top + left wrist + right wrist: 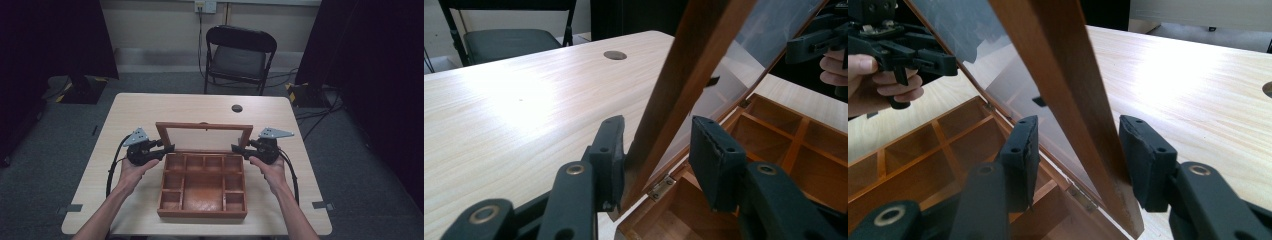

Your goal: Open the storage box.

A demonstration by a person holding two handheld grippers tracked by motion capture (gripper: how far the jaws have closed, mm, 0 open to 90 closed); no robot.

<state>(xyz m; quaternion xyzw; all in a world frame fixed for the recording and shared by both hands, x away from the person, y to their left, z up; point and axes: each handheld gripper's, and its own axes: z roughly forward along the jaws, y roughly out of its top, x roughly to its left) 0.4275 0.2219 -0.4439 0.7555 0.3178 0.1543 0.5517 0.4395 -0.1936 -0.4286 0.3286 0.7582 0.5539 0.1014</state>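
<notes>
A wooden box (202, 212) with several compartments sits on the table, its glass-paned lid (204, 126) standing raised at the back. My left gripper (170, 148) is at the lid's left side rail (684, 65). That rail lies between its jaws; one pad touches it and the other stands off with a gap, so my left gripper (657, 125) is open. My right gripper (236, 148) straddles the lid's right side rail (1058, 65) the same way. My right gripper (1079, 122) is open too, with a clear gap on the box side.
The light wooden table (130, 110) has a round cable hole (237, 108) behind the lid. A black folding chair (239, 55) stands beyond the far edge. A hinge (661, 186) joins lid and box near my left jaws. Cables trail from both grippers toward the near edge.
</notes>
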